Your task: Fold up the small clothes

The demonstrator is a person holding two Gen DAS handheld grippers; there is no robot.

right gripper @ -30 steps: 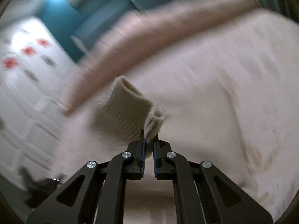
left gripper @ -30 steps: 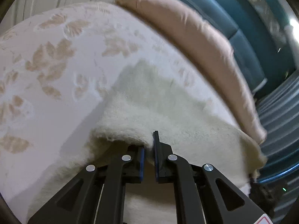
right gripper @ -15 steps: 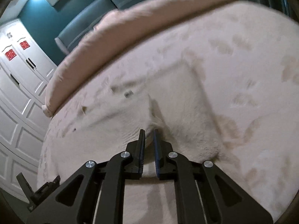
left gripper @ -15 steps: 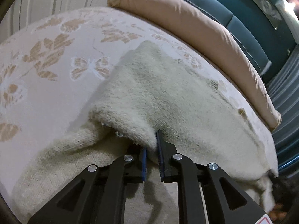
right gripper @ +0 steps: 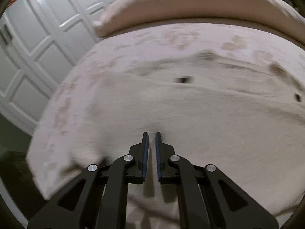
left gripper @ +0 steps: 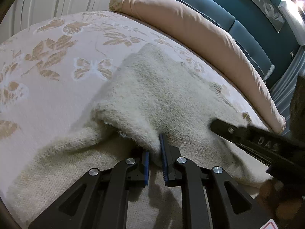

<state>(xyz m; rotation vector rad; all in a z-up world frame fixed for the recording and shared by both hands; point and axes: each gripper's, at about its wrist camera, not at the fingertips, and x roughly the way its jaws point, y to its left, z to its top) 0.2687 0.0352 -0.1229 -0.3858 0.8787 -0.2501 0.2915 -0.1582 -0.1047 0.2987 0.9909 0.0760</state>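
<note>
One cream knitted sweater (left gripper: 156,87) lies spread on the bed, its long axis running from the near left of the left wrist view up toward the far right, where its far edge reaches close to the long pink bolster pillow (left gripper: 200,30). A folded-over flap of the knit points back toward the camera, and the left gripper (left gripper: 155,152) pinches that flap's lip between its blue-lined fingers, the jaws drawn narrow with the wool bunched between them. Beneath the lifted flap the lower layer of the sweater rests flat on the bedspread (left gripper: 47,61), a pale cover patterned with tan leaves and white butterflies.

From the right side of the left wrist view the right gripper (left gripper: 215,125) reaches in low over the sweater; only its dark side shows there. In its own blurred view the right gripper (right gripper: 151,135) has its jaws narrow with a slim gap and nothing visible between them, hovering over the sweater (right gripper: 190,124), whose small dark marks smear across the far part.

Behind the bolster stands a teal padded headboard (left gripper: 238,24). White panelled wardrobe doors (right gripper: 38,38) fill the left of the right wrist view, beside the bed's edge, with dark floor (right gripper: 13,171) below them.
</note>
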